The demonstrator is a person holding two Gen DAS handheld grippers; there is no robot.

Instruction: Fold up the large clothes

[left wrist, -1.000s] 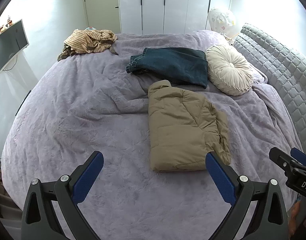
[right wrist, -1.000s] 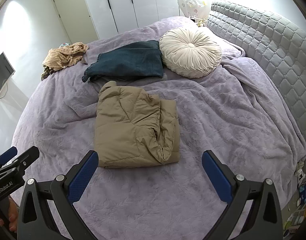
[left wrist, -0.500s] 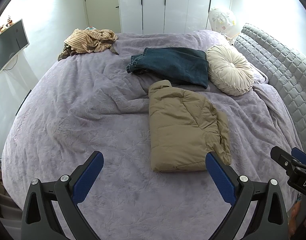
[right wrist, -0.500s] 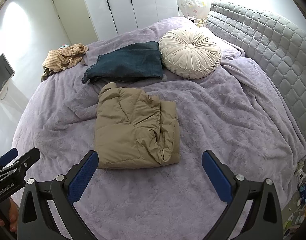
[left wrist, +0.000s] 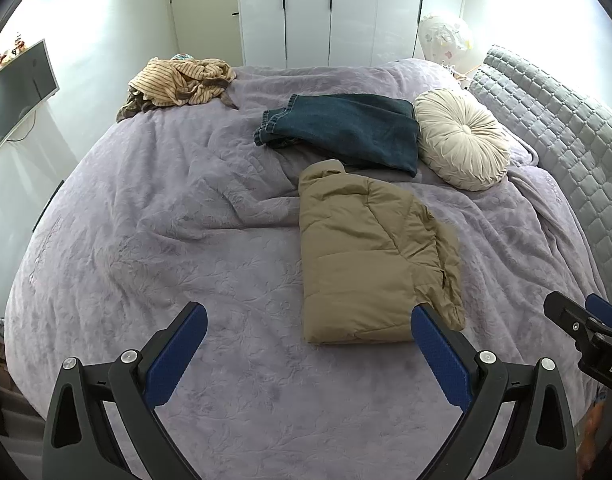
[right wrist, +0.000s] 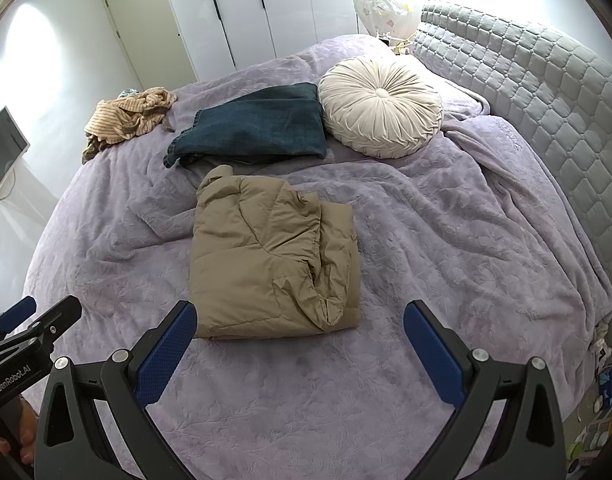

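A folded tan puffer jacket (left wrist: pixel 370 256) lies on the purple bed cover (left wrist: pixel 154 240); it also shows in the right wrist view (right wrist: pixel 266 260). Folded dark blue jeans (left wrist: pixel 346 128) (right wrist: pixel 254 128) lie behind it. A crumpled striped garment (left wrist: pixel 178 84) (right wrist: pixel 126 116) sits at the bed's far left corner. My left gripper (left wrist: pixel 306 344) is open and empty, above the bed just in front of the jacket. My right gripper (right wrist: pixel 300 340) is open and empty, in front of the jacket's near edge.
A round cream cushion (left wrist: pixel 462 140) (right wrist: pixel 380 108) lies by the grey quilted headboard (left wrist: pixel 566 140) (right wrist: pixel 546 100). White wardrobes (left wrist: pixel 330 12) stand behind the bed. A monitor (left wrist: pixel 14 88) is at the left wall. The right gripper's tip (left wrist: pixel 578 324) shows at the left view's right edge.
Both grippers have stayed open and almost still; the view has shifted only slightly. The clothes have not moved.
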